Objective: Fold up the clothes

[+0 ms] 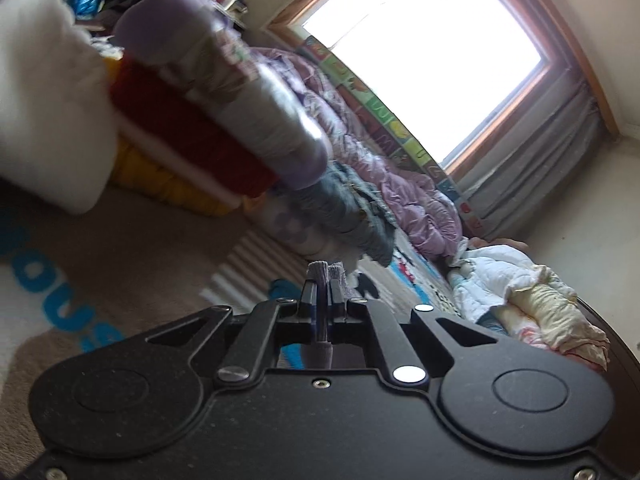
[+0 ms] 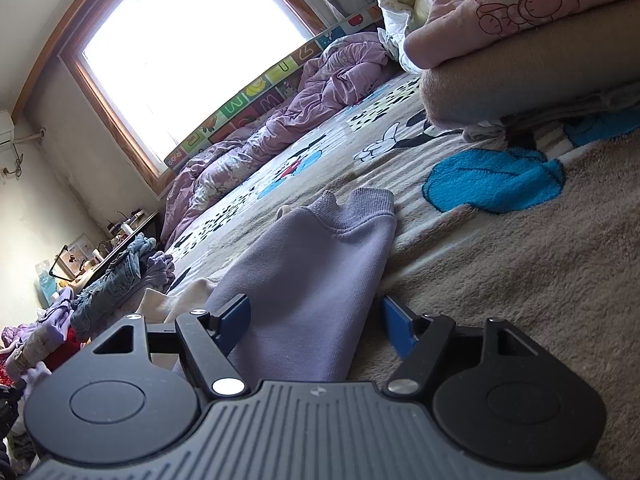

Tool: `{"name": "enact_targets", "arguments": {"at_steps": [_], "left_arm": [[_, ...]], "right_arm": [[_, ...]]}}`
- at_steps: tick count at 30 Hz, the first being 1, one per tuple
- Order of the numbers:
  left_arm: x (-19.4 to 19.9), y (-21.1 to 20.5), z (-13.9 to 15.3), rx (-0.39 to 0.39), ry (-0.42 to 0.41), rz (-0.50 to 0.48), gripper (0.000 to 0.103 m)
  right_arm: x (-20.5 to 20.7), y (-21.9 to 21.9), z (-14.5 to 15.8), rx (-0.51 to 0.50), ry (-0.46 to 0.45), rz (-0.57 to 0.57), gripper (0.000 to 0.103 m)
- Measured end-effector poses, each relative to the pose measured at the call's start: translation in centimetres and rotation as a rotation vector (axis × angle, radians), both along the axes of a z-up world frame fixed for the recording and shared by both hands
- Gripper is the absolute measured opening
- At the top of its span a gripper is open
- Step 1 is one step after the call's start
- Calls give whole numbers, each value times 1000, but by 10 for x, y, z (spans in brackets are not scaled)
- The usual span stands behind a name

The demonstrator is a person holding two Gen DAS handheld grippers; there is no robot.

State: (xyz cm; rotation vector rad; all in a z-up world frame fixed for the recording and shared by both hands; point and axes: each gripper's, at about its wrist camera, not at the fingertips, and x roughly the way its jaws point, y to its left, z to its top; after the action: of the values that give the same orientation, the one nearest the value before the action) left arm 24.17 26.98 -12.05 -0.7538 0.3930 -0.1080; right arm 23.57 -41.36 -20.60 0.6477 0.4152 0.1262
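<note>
Left gripper [image 1: 322, 280] fingers clamped on lavender sweatshirt [image 2: 312, 280] cuff; right gripper [image 2: 316, 320] fingers spread, straddling it. Soft, limp; grab at ribbed hem.

- Big blue letters "OUS" on the blanket [image 1: 44, 280], left edge of the left wrist view.
- Letters "M", "W" on the colourful play mat [image 2: 256, 96] under the window.

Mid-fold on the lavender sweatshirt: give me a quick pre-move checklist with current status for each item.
1. Left gripper pinching lavender fabric: ok, shut on it.
2. Right gripper released: ok, jaws apart, pads not pressing.
3. Lavender sweatshirt lying between the right fingers on the blanket: ok.
4. Ribbed cuff flat: not ok, bunched.
5. Left view sharp: not ok, blurred.
6. Whether the left's fabric belongs to this sweatshirt: cannot tell.
</note>
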Motion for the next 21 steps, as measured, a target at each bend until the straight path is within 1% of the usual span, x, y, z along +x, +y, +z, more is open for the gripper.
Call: {"name": "enact_targets", "arguments": {"at_steps": [7, 9, 13, 14, 16, 17, 18, 19, 21], "left_arm": [[17, 11, -30, 16, 103, 49, 2], [21, 10, -36, 40, 136, 59, 2], [24, 11, -43, 59, 192, 76, 2], [25, 10, -43, 72, 205, 78, 3], [27, 7, -42, 110, 227, 86, 6], [26, 6, -40, 132, 229, 99, 10], [25, 3, -36, 166, 229, 117, 12], [23, -2, -30, 223, 218, 135, 17], [18, -17, -17, 354, 180, 154, 18]], "right_arm": [[-1, 0, 1, 3, -1, 0, 71], [0, 0, 0, 7, -2, 1, 71], [0, -2, 0, 14, -4, 4, 72], [0, -2, 0, 15, -4, 4, 72], [0, -3, 0, 18, -6, 5, 72], [0, -3, 0, 19, -6, 6, 72], [0, -3, 0, 20, -7, 6, 72], [0, -3, 0, 21, -7, 6, 72], [0, -3, 0, 21, -7, 6, 72]]}}
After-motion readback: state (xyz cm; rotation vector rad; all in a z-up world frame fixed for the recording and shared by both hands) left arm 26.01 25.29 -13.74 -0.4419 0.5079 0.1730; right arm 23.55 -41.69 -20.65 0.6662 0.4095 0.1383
